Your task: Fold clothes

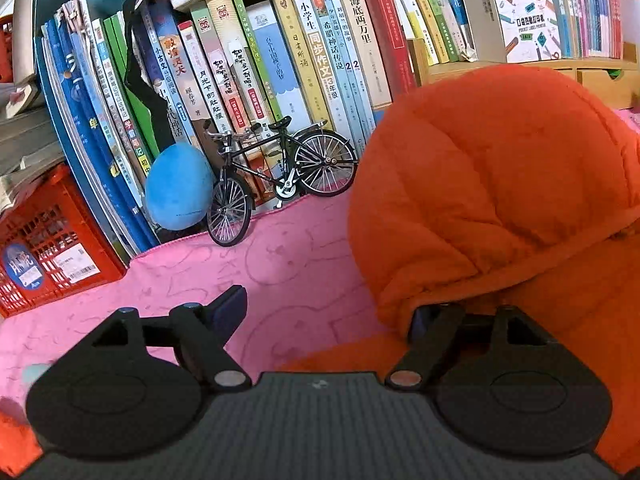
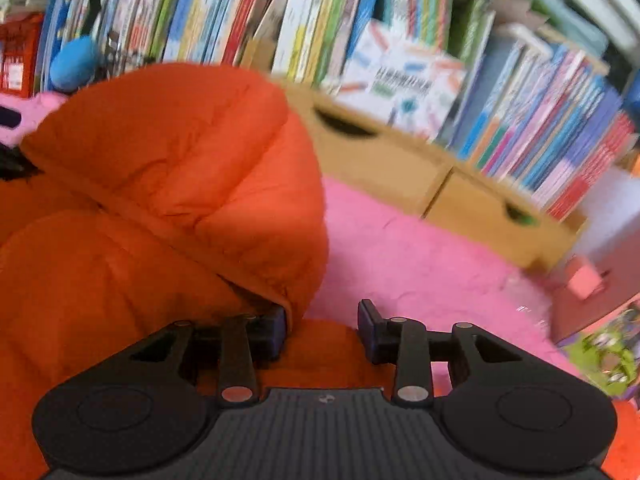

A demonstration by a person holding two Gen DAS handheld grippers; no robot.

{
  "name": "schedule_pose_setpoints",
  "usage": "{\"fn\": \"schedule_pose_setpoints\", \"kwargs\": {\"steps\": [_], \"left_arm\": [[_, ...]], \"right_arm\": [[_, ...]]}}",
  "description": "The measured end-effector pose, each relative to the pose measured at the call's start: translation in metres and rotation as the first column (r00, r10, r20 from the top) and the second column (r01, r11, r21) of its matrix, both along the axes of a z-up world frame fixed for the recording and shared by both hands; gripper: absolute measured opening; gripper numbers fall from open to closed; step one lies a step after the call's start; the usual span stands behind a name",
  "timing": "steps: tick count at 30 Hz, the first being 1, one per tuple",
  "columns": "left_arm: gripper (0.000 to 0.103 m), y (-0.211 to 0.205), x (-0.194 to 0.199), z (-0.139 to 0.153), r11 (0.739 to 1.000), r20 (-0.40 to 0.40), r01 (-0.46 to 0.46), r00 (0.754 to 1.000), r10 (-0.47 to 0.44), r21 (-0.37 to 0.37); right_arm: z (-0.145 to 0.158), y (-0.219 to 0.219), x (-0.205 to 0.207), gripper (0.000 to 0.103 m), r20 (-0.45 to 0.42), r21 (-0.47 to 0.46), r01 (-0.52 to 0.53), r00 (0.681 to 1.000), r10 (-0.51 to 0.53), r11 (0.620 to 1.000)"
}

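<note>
At the far left a red crate [image 1: 52,248] and a row of books [image 1: 240,64] close off the back of the scene, with a blue plush toy [image 1: 178,188] and a model bicycle [image 1: 280,178] standing just in front of them — clutter pushed back, apparently, so the pink blanket [image 1: 280,276] stays free as the folding surface. The orange puffer jacket [image 1: 500,184] lies on that blanket, its hood [image 2: 180,152] puffed up toward the books. The left gripper [image 1: 328,312] hovers low at the hood's left edge, jaws spread wide and holding nothing, one finger over pink cloth, the other tucked against orange fabric. The right gripper [image 2: 322,324] sits at the hood's right edge — jaws partly parted, not pinching, orange fabric below the gap. Flanking the hood suggests both mean to take it together.
</note>
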State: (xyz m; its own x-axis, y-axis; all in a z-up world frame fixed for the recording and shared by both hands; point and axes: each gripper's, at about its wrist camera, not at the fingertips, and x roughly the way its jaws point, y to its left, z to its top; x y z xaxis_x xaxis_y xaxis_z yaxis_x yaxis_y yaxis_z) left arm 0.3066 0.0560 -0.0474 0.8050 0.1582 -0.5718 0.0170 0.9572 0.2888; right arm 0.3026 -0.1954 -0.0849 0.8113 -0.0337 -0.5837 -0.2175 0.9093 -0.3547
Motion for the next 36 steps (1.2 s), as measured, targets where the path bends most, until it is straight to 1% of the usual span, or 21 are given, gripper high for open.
{"fn": "schedule_pose_setpoints", "kwargs": {"steps": [2, 4, 6, 8, 9, 11, 13, 15, 17, 18, 19, 20, 22, 23, 24, 25, 27, 28, 32, 34, 36], "left_arm": [[0.079, -0.001, -0.007, 0.005, 0.999, -0.003, 0.039, 0.999, -0.039, -0.005], [0.078, 0.002, -0.02, 0.015, 0.993, 0.008, 0.106, 0.994, -0.106, -0.045], [0.077, 0.004, -0.036, 0.027, 0.979, 0.021, 0.187, 0.982, -0.186, -0.078], [0.076, 0.004, -0.055, 0.047, 0.958, 0.063, 0.274, 0.961, -0.269, -0.088], [0.076, 0.006, -0.06, 0.057, 0.95, 0.085, 0.3, 0.952, -0.293, -0.088], [0.076, 0.009, -0.065, 0.072, 0.945, 0.111, 0.316, 0.945, -0.306, -0.084], [0.076, 0.015, -0.067, 0.081, 0.95, 0.116, 0.299, 0.95, -0.289, -0.088], [0.076, 0.025, -0.068, 0.088, 0.954, 0.134, 0.271, 0.958, -0.254, -0.126], [0.076, 0.033, -0.066, 0.093, 0.939, 0.168, 0.251, 0.962, -0.215, -0.235], [0.076, 0.032, -0.061, 0.094, 0.929, 0.179, 0.239, 0.964, -0.194, -0.283], [0.076, 0.029, -0.053, 0.094, 0.927, 0.188, 0.218, 0.968, -0.166, -0.305], [0.076, 0.026, -0.045, 0.093, 0.925, 0.197, 0.197, 0.971, -0.137, -0.326], [0.074, 0.011, -0.032, 0.087, 0.923, 0.218, 0.154, 0.973, -0.079, -0.352], [0.074, 0.004, -0.025, 0.083, 0.923, 0.222, 0.131, 0.974, -0.051, -0.363], [0.072, -0.004, -0.018, 0.076, 0.927, 0.202, 0.102, 0.979, -0.029, -0.361], [0.068, -0.011, -0.011, 0.069, 0.931, 0.182, 0.073, 0.983, -0.007, -0.358], [0.067, -0.027, 0.002, 0.054, 0.938, 0.141, 0.018, 0.989, 0.033, -0.347], [0.066, -0.033, 0.007, 0.046, 0.947, 0.115, 0.003, 0.993, 0.036, -0.32], [0.067, -0.047, 0.017, 0.017, 0.977, 0.041, -0.035, 0.998, 0.044, -0.209], [0.069, -0.045, 0.019, 0.01, 0.981, 0.023, -0.042, 0.999, 0.047, -0.19], [0.07, -0.041, 0.023, 0.004, 0.979, -0.005, -0.043, 0.999, 0.043, -0.201]], "right_arm": [[-0.002, 0.004, 0.001, 0.037, -0.016, -0.021, -0.018, 1.0, 0.018, 1.0], [0.003, 0.001, -0.004, 0.037, -0.016, -0.018, -0.06, 0.998, 0.059, 0.998], [0.008, -0.004, -0.009, 0.04, -0.014, -0.006, -0.089, 0.996, 0.089, 0.996], [0.012, -0.009, -0.011, 0.042, -0.015, 0.015, -0.103, 0.995, 0.103, 0.995], [0.011, -0.009, -0.009, 0.043, -0.016, 0.012, -0.098, 0.995, 0.098, 0.995], [0.009, -0.009, -0.006, 0.043, -0.018, 0.014, -0.088, 0.996, 0.088, 0.996], [0.008, -0.009, -0.005, 0.043, -0.023, 0.033, -0.076, 0.997, 0.076, 0.997], [0.01, -0.009, -0.007, 0.043, -0.023, 0.029, -0.086, 0.996, 0.087, 0.996], [0.018, -0.011, -0.012, 0.043, -0.024, 0.027, -0.123, 0.992, 0.124, 0.992], [0.029, -0.016, -0.017, 0.043, -0.019, 0.064, -0.161, 0.987, 0.162, 0.985], [0.039, -0.021, -0.023, 0.044, -0.013, 0.1, -0.198, 0.98, 0.2, 0.975], [0.054, -0.029, -0.028, 0.045, 0.008, 0.169, -0.242, 0.97, 0.244, 0.956], [0.084, -0.043, -0.036, 0.055, 0.092, 0.322, -0.305, 0.952, 0.291, 0.896], [0.094, -0.048, -0.035, 0.057, 0.129, 0.385, -0.307, 0.952, 0.278, 0.87], [0.101, -0.05, -0.03, 0.059, 0.157, 0.447, -0.292, 0.956, 0.248, 0.845], [0.104, -0.047, -0.021, 0.058, 0.166, 0.493, -0.26, 0.965, 0.203, 0.831], [0.096, -0.033, -0.001, 0.057, 0.151, 0.505, -0.191, 0.98, 0.132, 0.841], [0.088, -0.025, 0.008, 0.057, 0.137, 0.497, -0.164, 0.985, 0.11, 0.852], [0.037, 0.011, 0.039, 0.044, -0.008, 0.461, -0.101, 0.993, 0.118, 0.882], [0.015, 0.021, 0.044, 0.042, -0.064, 0.439, -0.073, 0.992, 0.112, 0.896], [-0.003, 0.024, 0.047, 0.042, -0.097, 0.414, -0.051, 0.99, 0.099, 0.909]]}}
